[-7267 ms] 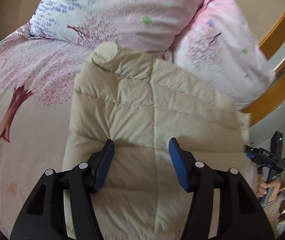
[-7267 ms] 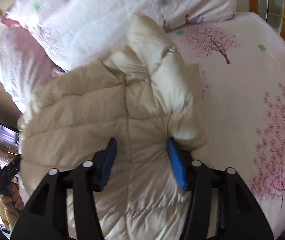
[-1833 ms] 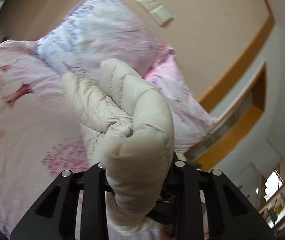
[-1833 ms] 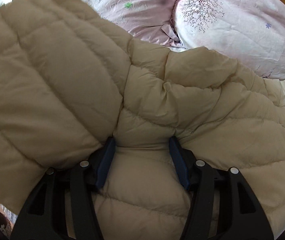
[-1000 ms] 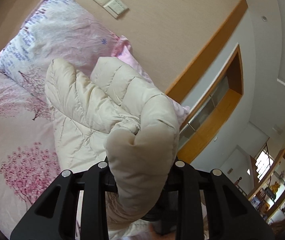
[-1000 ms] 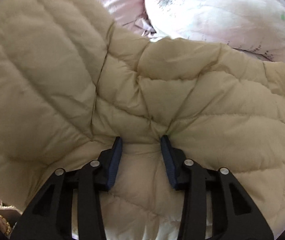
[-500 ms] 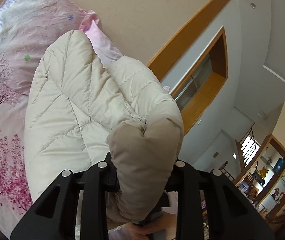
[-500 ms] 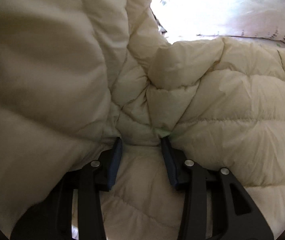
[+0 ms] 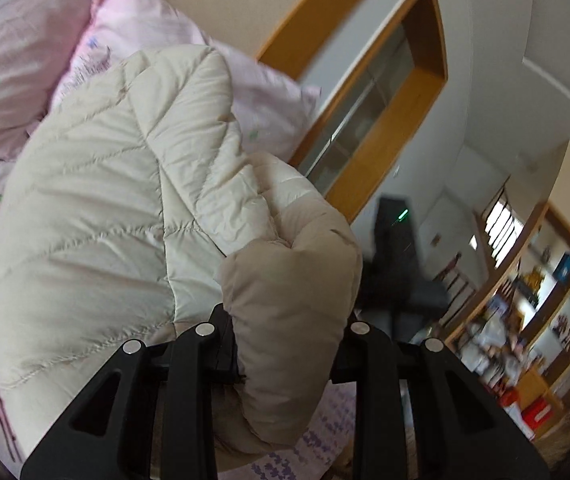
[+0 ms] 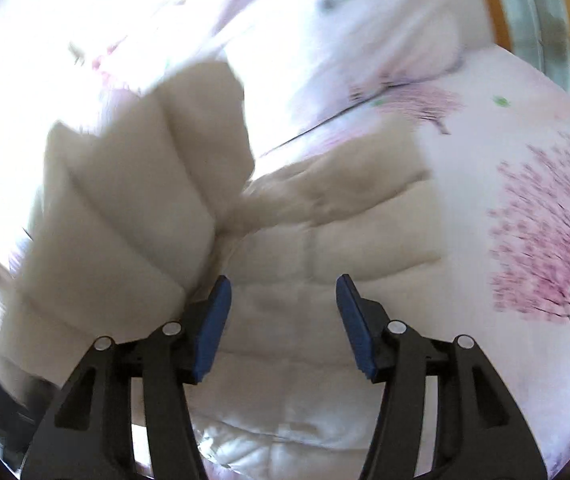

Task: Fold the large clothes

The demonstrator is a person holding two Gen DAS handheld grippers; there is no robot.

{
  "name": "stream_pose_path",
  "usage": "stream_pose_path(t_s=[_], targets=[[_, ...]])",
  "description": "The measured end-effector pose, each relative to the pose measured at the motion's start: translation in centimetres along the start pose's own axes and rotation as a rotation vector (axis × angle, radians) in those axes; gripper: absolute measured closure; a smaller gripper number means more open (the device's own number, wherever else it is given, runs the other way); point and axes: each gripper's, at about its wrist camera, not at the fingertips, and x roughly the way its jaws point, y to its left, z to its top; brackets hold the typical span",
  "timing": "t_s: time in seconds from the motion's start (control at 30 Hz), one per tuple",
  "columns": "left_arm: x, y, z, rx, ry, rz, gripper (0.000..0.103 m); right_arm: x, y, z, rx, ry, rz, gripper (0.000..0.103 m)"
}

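A cream quilted down jacket (image 9: 97, 208) is the garment. My left gripper (image 9: 285, 344) is shut on a thick fold of the jacket and holds it raised above the bed; the fold bulges over the jaws and hides the fingertips. In the right wrist view the jacket (image 10: 317, 256) lies partly on the bed, with a raised part (image 10: 133, 208) hanging at the left. My right gripper (image 10: 283, 320) is open just above the flat part, blue pads (image 10: 213, 320) apart and holding nothing.
The bed sheet (image 10: 545, 216) is pink with tree prints. Pillows (image 9: 17, 40) lie at the head of the bed. A wood-framed window (image 9: 385, 92) and shelves (image 9: 537, 304) stand beyond the bed's edge.
My right gripper has opened and let go of the jacket, and the view has swung right toward the sheet. My left gripper has kept its hold and swung the raised fold further right.
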Motion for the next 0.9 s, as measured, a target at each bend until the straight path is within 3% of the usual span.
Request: stream_pose_path(t_s=[0.03,0.1,0.2,0.33,0.53,0.77,0.83,0.87,0.9], targets=[[0.7,-0.2,-0.4,0.011,0.022,0.009,0.075,-0.2,0.1,-0.3,0.026,-0.013,0.012,0.046],[1.8,-1.0,-1.0,0.050,0.053,0.033,0.074,-2.1,-1.6,-0.5,0.097,-0.035,0.086,0.033],[3.3,-2.4,-1.9,0.140,0.093,0.079,0.073,-3.4,-3.1,-0.7,0.168,-0.008,0.250,0.017],[4.7,-3.6,-2.7,0.209,0.137,0.105,0.072,-1.4,-3.0,1.4,0.160,0.079,0.325,0.015],[6.1,-5.0,-4.0,0.310,0.193,0.124,0.071,0.7,-0.2,1.3,0.066,0.169,0.260,0.015],[6.6,-5.3,-4.7,0.361,0.219,0.148,0.067,1.0,1.8,1.1,-0.025,0.171,0.151,0.017],[6.7,-5.5,-4.9,0.366,0.225,0.148,0.065,1.5,1.9,1.3,-0.039,0.175,0.123,0.021],[6.7,-5.5,-4.9,0.368,0.226,0.148,0.064,2.0,1.8,1.6,-0.048,0.176,0.104,0.028],[6.6,-5.5,-5.0,0.369,0.226,0.150,0.063,2.4,1.7,1.6,-0.055,0.173,0.095,0.042]])
